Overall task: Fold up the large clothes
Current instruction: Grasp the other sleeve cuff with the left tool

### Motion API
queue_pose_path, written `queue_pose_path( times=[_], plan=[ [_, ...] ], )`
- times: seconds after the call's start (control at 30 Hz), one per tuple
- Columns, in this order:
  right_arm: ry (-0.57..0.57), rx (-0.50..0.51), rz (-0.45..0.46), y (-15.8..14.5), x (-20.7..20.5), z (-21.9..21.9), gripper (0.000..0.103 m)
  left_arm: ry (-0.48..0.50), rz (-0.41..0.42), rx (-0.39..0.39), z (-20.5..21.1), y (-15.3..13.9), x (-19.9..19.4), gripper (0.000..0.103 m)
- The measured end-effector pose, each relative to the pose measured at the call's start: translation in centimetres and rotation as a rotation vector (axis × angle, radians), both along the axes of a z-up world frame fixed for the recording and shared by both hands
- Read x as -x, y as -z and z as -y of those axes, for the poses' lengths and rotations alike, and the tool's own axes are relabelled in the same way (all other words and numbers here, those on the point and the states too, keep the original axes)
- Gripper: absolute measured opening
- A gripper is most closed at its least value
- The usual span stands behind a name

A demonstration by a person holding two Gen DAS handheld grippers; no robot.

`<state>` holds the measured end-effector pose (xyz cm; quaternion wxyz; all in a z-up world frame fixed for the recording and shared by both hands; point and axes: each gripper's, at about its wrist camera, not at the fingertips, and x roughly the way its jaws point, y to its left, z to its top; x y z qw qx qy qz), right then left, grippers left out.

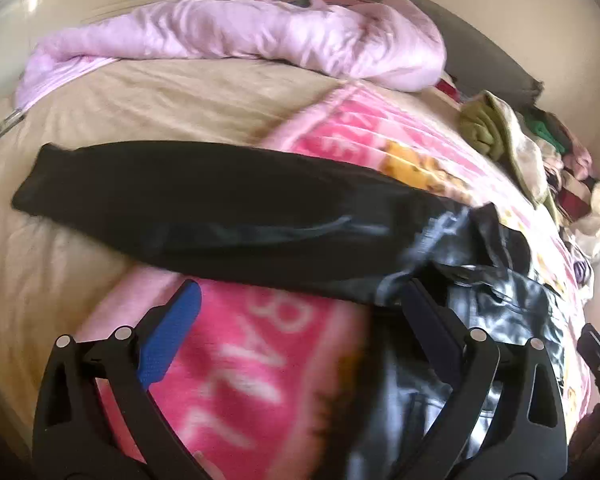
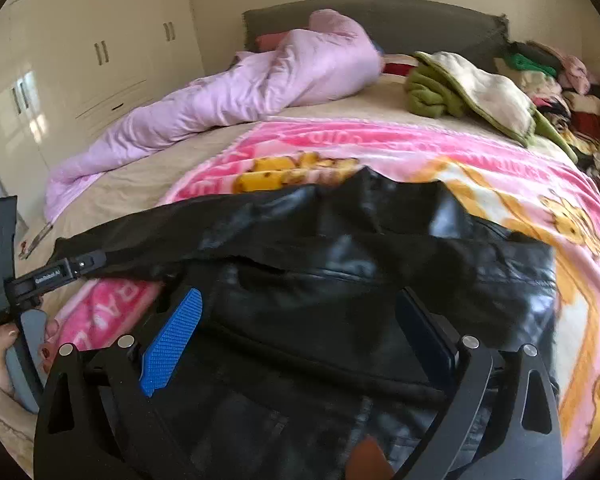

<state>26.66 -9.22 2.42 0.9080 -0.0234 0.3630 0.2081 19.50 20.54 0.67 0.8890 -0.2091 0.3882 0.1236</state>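
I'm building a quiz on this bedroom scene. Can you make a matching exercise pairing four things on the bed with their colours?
Column A:
1. jacket
2. duvet
3. blanket
4. towel

Column B:
a. green
b. pink with yellow bears
c. black
d. pale lilac

Pairs: 1-c, 2-d, 3-b, 4-a

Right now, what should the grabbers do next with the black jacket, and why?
Probably the left gripper should close on the sleeve and bring it over the jacket. The sleeve sticks out flat across the pink blanket, and both grippers, the right gripper too, are open and empty.
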Motion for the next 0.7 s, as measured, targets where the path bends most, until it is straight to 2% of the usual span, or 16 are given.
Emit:
queue_pose_path(
  times=[0.33, 0.7],
  plan=[
    [-0.103, 0.012, 0.013, -0.5, -0.4, -6.7, 0.096, -0.122, -0.019, 0.0, -6.1, 1.1, 2.3, 0.094],
    [-0.203, 0.043, -0.007, 0.7, -1.0, -13.9, 0.096, -0.264, -0.043, 0.085, -13.2, 3.8, 3.6, 0.094]
  ],
)
